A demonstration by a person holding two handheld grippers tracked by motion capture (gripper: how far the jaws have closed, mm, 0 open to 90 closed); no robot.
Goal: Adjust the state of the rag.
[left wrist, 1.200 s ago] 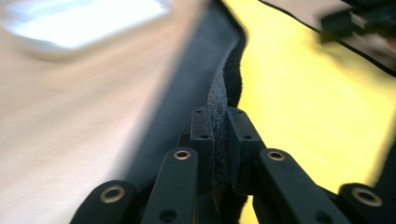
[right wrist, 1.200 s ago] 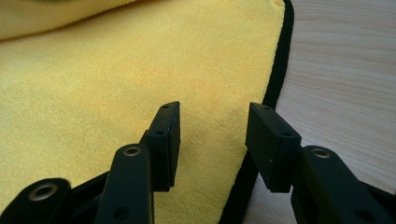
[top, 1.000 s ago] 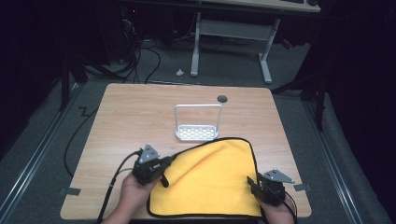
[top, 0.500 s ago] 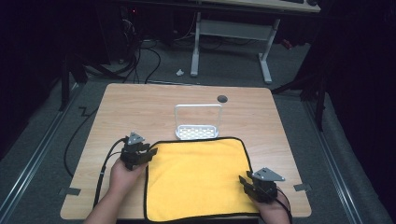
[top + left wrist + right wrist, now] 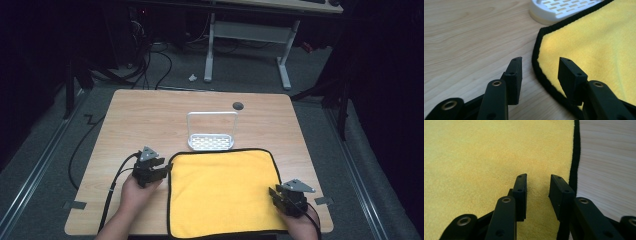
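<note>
Jaws on both grippers are spread apart with nothing between them. Left gripper (image 5: 159, 170) straddles the black hem at the yellow cloth (image 5: 222, 192)'s left edge; right gripper (image 5: 280, 196) hovers by its right hem. Cloth's near edge runs off frame. White rack (image 5: 211, 141) touches its far edge on the wooden table (image 5: 150, 115).

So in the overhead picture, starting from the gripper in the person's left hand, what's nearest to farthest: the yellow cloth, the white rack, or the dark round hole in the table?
From the left gripper:
1. Yellow cloth, right beside it.
2. White rack, just beyond the cloth's far edge.
3. Dark round hole, near the table's far edge.
</note>
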